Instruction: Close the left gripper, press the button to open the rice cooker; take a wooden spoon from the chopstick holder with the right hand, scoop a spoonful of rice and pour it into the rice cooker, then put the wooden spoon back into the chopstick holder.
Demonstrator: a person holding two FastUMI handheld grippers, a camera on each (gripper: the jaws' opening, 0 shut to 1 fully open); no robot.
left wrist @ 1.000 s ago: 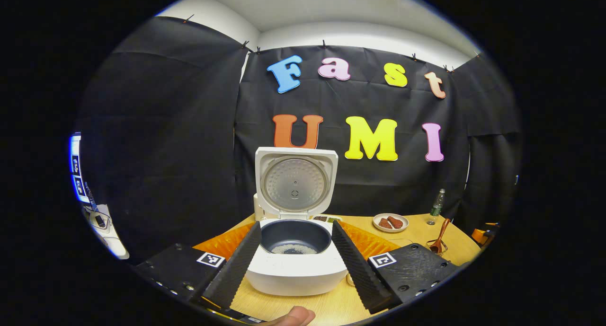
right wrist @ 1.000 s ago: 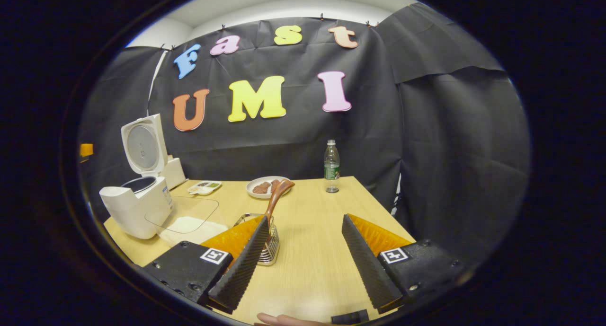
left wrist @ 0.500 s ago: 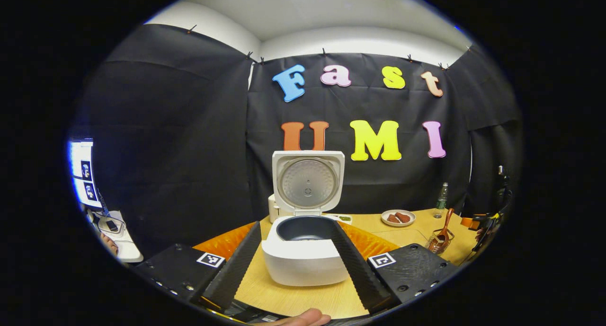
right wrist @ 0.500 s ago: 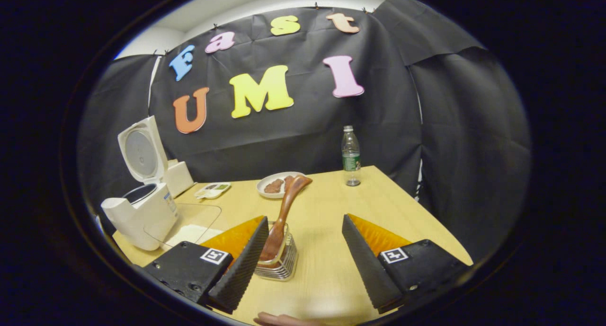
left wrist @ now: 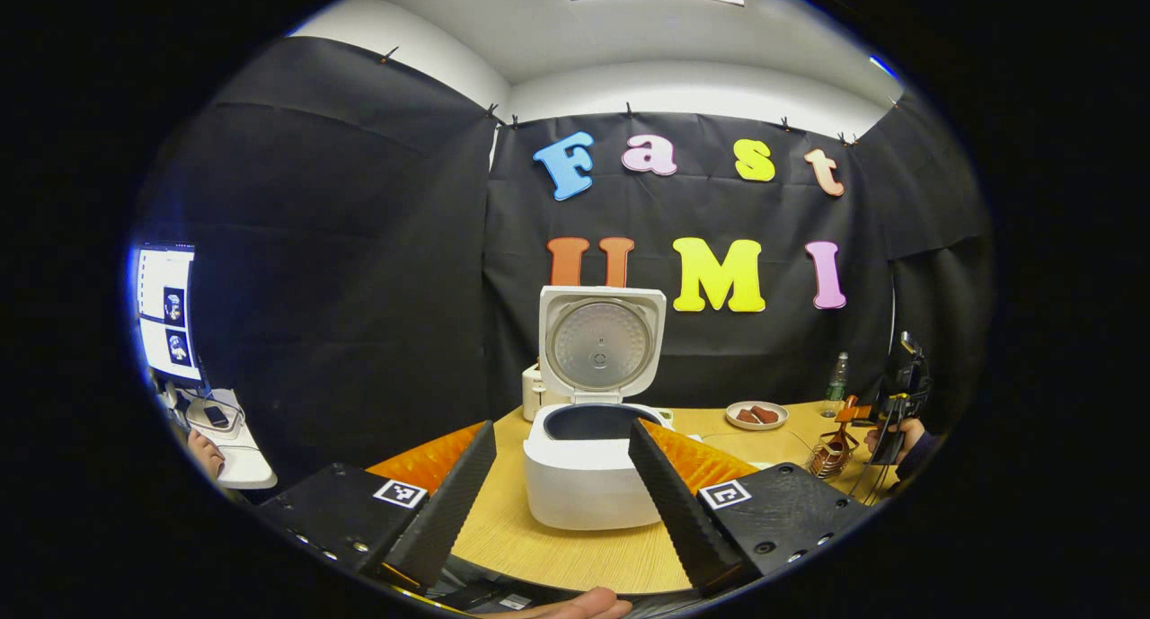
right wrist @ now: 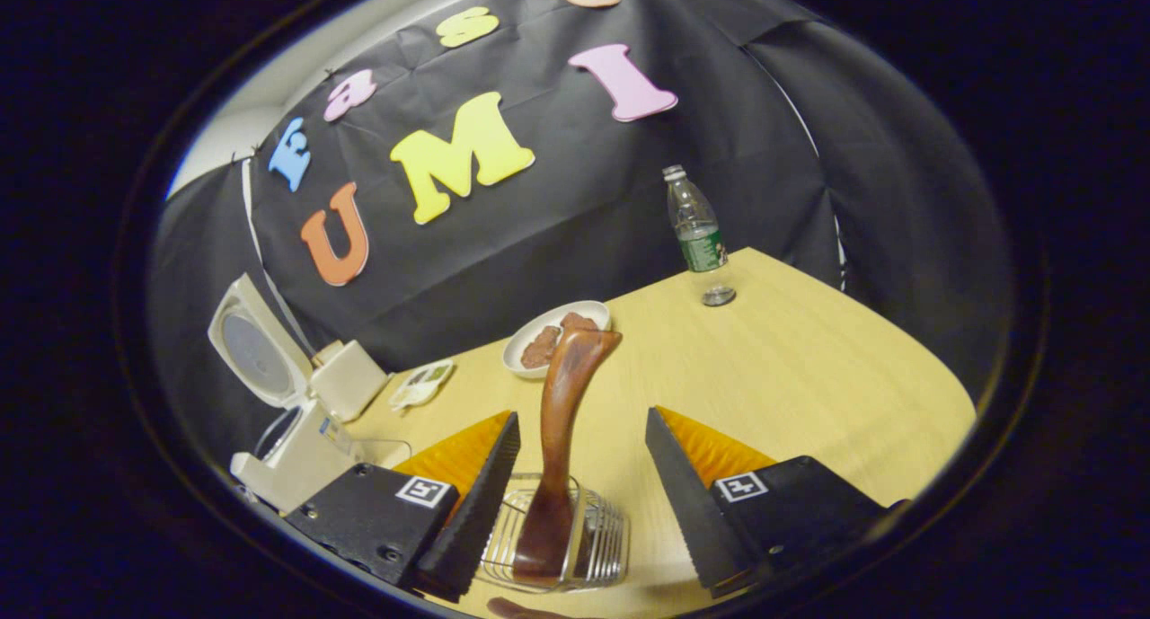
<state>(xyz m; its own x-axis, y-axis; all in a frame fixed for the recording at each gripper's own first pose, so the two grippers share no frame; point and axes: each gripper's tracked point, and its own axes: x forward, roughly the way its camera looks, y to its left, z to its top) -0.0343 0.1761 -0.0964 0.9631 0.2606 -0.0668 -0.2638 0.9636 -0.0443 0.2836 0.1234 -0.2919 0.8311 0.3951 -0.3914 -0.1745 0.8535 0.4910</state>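
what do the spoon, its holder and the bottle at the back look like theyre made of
The spoon looks like wood with a polished finish: reddish brown, with a soft sheen along the handle. Its holder looks like bare metal wire: thin, shiny silver bars with gaps between them. The bottle is probably clear plastic: see-through with a green label band.

- The left gripper (left wrist: pixel 561 502) has two long wedge-shaped fingers with fine ribbed inner faces.
- Each finger sits on a flat black textured block with small screws along the edge, at 7 and 5 o'clock in the left gripper view.
- Each block carries a small square black-and-white marker.
- The right gripper (right wrist: pixel 582 502) is built the same way: ribbed wedges, black blocks, one marker each.
- At 3 o'clock in the left gripper view, a hand (left wrist: pixel 898 435) in a dark sleeve, with thin cables hanging.
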